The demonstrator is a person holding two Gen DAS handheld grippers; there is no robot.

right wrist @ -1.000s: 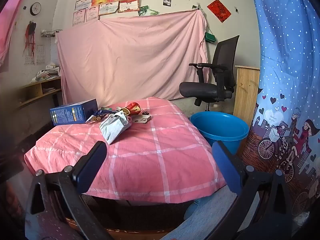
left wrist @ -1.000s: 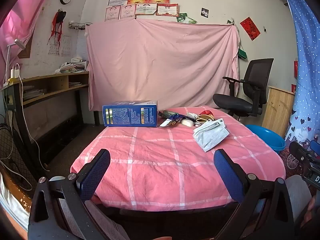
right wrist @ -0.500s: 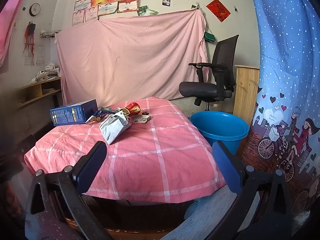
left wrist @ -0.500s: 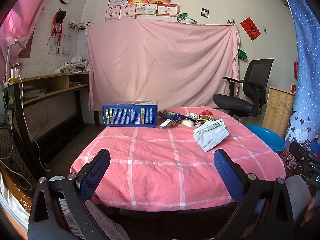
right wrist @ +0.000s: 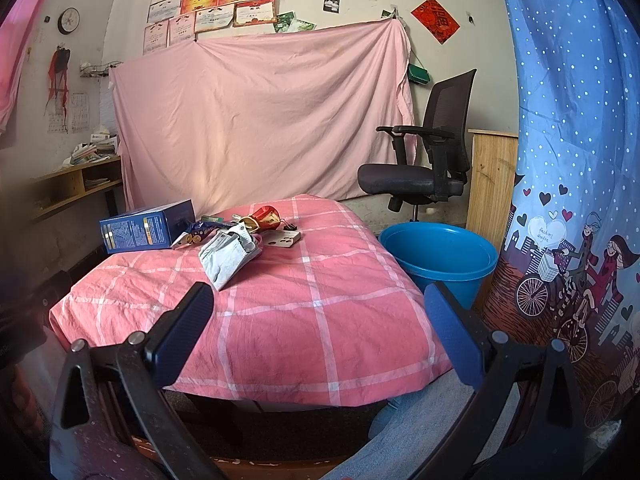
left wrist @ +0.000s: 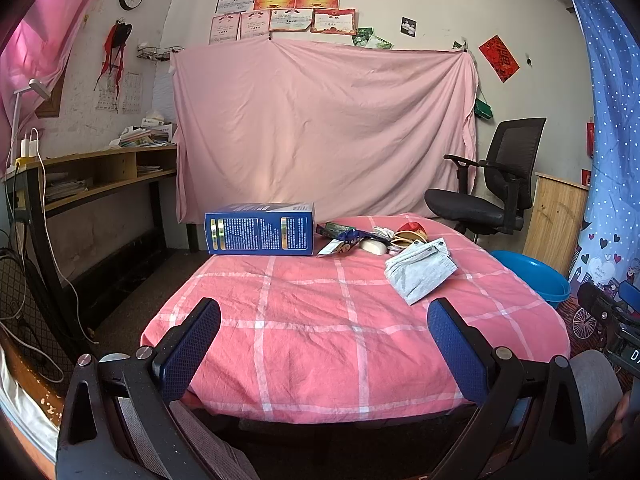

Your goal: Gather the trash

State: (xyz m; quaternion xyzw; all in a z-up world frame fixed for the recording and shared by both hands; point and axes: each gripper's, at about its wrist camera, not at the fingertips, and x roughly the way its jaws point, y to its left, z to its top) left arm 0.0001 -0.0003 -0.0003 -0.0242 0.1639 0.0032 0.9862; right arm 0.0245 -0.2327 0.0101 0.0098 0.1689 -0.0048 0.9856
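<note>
A table with a pink checked cloth [left wrist: 312, 320] [right wrist: 304, 304] holds trash at its far side. A blue carton [left wrist: 260, 234] [right wrist: 146, 228] lies on the left. Beside it are snack wrappers [left wrist: 344, 238] [right wrist: 196, 234], a white oval piece [left wrist: 374, 246], a red and gold wrapper [left wrist: 410, 232] [right wrist: 266, 216] and a grey-white packet [left wrist: 420, 274] [right wrist: 230, 254]. A blue plastic tub [left wrist: 536, 276] [right wrist: 440, 252] stands on the floor right of the table. My left gripper [left wrist: 324, 344] and right gripper [right wrist: 318, 332] are open and empty at the table's near edge.
A black office chair [left wrist: 492, 196] [right wrist: 428, 168] stands behind the table at the right. A wooden shelf desk [left wrist: 92, 180] with cables runs along the left wall. A blue patterned curtain [right wrist: 568, 160] hangs close on the right. A small white device [right wrist: 284, 238] lies by the trash.
</note>
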